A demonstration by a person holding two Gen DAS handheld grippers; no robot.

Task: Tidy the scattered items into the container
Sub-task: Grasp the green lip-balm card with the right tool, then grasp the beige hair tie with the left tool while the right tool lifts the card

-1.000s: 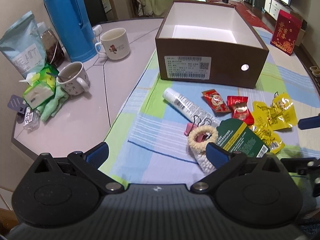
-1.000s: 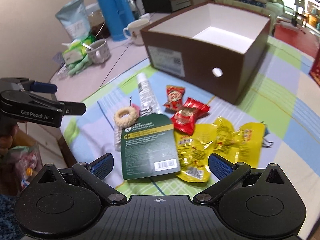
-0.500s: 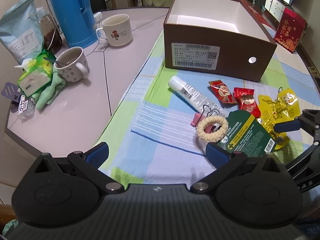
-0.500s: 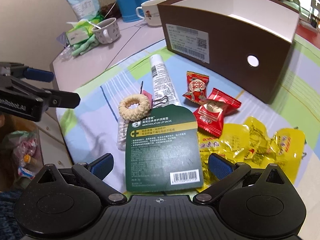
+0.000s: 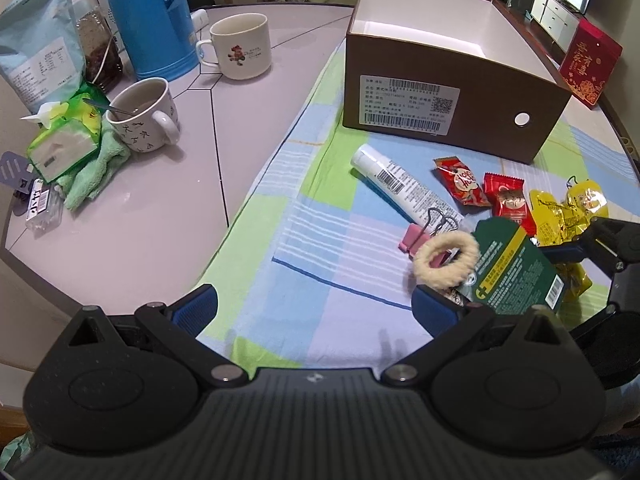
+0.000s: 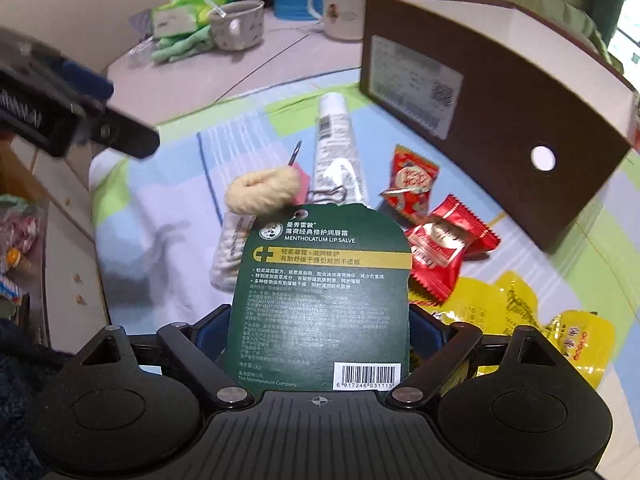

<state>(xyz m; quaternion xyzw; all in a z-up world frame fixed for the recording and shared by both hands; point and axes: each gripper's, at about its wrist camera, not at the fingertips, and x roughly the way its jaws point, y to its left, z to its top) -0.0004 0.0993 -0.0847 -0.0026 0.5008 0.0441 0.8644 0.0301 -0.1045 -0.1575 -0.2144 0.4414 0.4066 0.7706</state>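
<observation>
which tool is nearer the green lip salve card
Right. The right tool has the green lip salve card between its fingers. The left tool is open over bare cloth beside it.

A tall blue plastic thermos flask (image 5: 148, 20) stands at the back of the pale grey bench (image 5: 132, 232); beside it a white ceramic mug with a small cartoon print (image 5: 240, 46); nearer, a white mug with black script and a spoon inside (image 5: 142, 116) touches a crumpled green cloth (image 5: 96, 164); a pale blue foil pouch (image 5: 36, 52) stands leftmost; a red gift box with gold lettering (image 5: 590, 64) sits far right.
</observation>
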